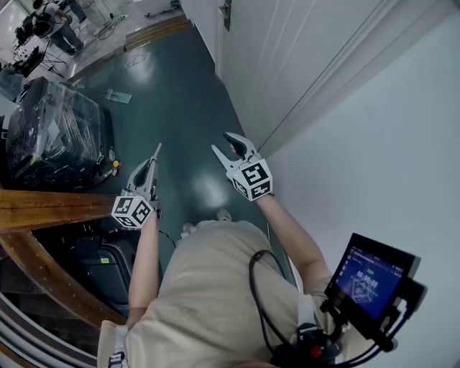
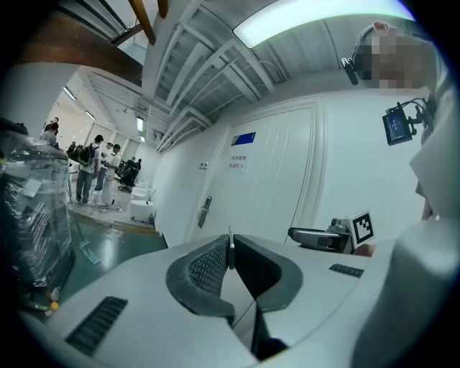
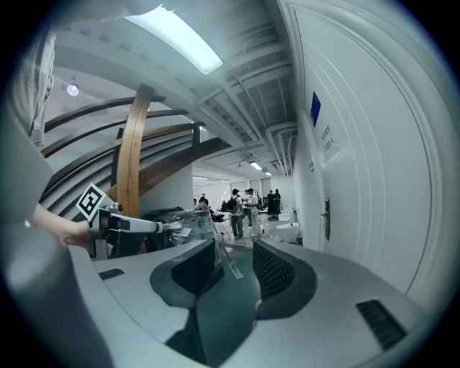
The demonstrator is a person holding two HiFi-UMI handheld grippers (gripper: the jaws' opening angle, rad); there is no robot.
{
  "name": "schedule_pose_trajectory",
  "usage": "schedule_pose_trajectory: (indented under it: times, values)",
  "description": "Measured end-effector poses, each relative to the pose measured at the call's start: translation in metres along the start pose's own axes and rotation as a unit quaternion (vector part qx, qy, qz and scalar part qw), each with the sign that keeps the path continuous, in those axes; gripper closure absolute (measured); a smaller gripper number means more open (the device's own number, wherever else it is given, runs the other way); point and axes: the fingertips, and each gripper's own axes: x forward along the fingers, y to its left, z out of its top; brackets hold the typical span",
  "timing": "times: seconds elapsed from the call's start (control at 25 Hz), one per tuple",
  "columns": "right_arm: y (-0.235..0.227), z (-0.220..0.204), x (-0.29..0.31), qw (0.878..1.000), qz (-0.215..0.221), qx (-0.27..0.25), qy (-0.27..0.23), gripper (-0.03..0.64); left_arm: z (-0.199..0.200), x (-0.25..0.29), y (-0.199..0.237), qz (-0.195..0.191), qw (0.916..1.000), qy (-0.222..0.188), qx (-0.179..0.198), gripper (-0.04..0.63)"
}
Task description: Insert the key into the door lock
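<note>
A thin metal key [image 2: 230, 248] shows edge-on between the pads of my left gripper [image 2: 231, 253], which is shut on it. In the head view my left gripper [image 1: 155, 152] is held level over the green floor, left of the white door [image 1: 287, 57]. The door's dark lock and handle [image 2: 205, 210] lie well ahead of it, also seen as the lock plate [image 3: 327, 218] and the dark handle [image 1: 226, 14]. My right gripper [image 1: 223, 144] stands open and empty beside the left, closer to the door. Nothing lies between its jaws [image 3: 233, 267].
A black bundle wrapped in plastic film [image 1: 57, 133] stands at the left, with a curved wooden stair beam [image 1: 43, 208] beside it. A floor tool [image 1: 115, 95] lies on the green floor. Several people [image 3: 241, 205] stand far down the hall. A small monitor [image 1: 370, 277] hangs at the person's right side.
</note>
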Motion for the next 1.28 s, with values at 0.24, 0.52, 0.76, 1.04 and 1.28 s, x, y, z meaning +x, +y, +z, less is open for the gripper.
schedule_pose_trajectory:
  times: [0.24, 0.52, 0.76, 1.04, 1.28]
  values:
    - [0.003, -0.001, -0.002, 1.0, -0.007, 0.003, 0.0, 0.445, -0.005, -0.004, -0.001, -0.004, 1.0, 0.003, -0.002, 0.56]
    - [0.0, 0.0, -0.002, 1.0, -0.002, 0.015, -0.006, 0.445, -0.007, -0.004, -0.003, 0.002, 1.0, 0.001, -0.008, 0.56]
    - [0.002, -0.003, -0.011, 1.0, 0.01, 0.015, -0.004, 0.446, -0.013, -0.002, -0.015, 0.001, 0.9999, 0.004, -0.011, 0.56]
    - [0.0, -0.009, -0.005, 0.999, 0.026, 0.039, -0.007, 0.47, -0.02, -0.006, -0.018, 0.007, 0.9998, 0.012, -0.011, 0.56]
    - [0.0, -0.016, 0.01, 0.998, 0.028, 0.056, -0.005, 0.514, -0.019, -0.012, -0.007, -0.001, 0.9999, 0.013, -0.007, 0.56]
